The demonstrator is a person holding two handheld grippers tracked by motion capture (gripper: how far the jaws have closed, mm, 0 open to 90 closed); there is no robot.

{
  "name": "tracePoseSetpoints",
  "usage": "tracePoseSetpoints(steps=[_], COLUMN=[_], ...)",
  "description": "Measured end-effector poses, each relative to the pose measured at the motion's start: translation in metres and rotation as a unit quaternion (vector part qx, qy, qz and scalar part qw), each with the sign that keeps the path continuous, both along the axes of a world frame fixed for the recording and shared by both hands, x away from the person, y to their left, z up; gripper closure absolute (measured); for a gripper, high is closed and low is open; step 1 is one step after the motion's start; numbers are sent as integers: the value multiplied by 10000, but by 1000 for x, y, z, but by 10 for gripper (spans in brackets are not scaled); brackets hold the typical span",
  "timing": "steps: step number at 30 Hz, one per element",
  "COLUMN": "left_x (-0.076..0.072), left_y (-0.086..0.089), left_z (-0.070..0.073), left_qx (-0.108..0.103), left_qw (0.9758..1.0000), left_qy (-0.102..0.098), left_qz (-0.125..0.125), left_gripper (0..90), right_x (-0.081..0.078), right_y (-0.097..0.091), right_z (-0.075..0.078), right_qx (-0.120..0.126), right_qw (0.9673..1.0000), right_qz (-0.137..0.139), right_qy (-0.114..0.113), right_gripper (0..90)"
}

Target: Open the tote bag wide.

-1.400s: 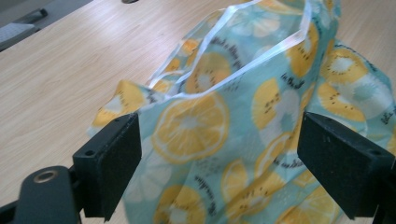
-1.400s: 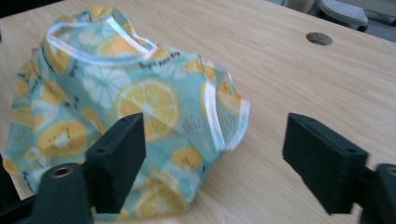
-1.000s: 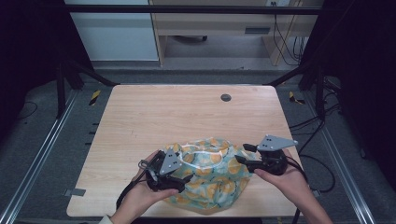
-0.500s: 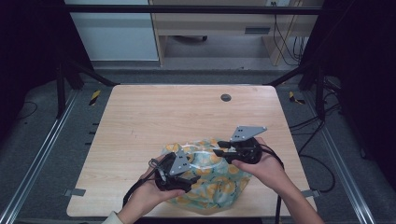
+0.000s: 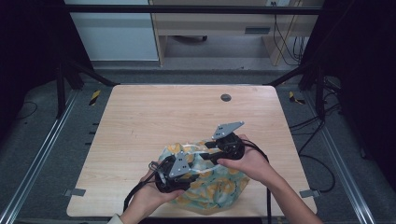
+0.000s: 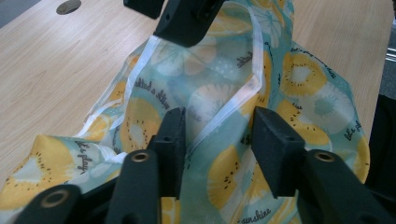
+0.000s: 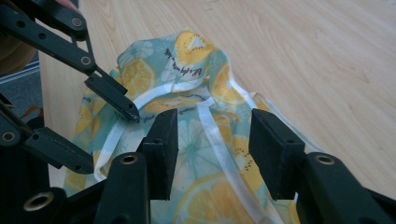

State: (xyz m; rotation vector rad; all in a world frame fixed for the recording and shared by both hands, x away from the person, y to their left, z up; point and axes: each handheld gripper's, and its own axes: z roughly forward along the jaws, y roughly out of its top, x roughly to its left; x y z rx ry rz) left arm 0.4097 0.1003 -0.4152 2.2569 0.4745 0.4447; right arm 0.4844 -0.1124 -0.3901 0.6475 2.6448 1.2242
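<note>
Thin teal fabric bag with yellow citrus print and white ribbon trim [image 5: 205,186] lies crumpled at the near edge of the light wooden table [image 5: 154,121], between both hands. Judging by the folds: very light, limp, no stiffness, likely slick, so it will slide and bunch rather than lift as one piece.

Left hand-held gripper [image 6: 219,135]: jaws have just been closing, still apart, white ribbon trim [image 6: 224,112] and cloth between them, not pinched. Right hand-held gripper [image 7: 212,140]: jaws have just been opening, apart, ribbon strip between them, no clamp.

Best hold: the doubled ribbon edge, not the loose panel.
</note>
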Motion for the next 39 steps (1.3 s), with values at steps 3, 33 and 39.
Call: tracePoseSetpoints(steps=[3, 33, 39], left_x=[-2, -18, -21], left_y=[2, 10, 10], left_z=[-2, -3, -2], left_qx=[8, -267, -356], left_qw=[10000, 9994, 9988], left_qy=[26, 197, 277], left_qz=[31, -126, -162], left_gripper=[658, 856, 869], right_x=[1, -1, 2], right_y=[2, -8, -12], right_z=[-3, 10, 24], right_qx=[-26, 75, 182], right_qw=[10000, 9996, 9992], right_qz=[41, 184, 133], right_qy=[78, -190, -342], right_gripper=[530, 900, 900])
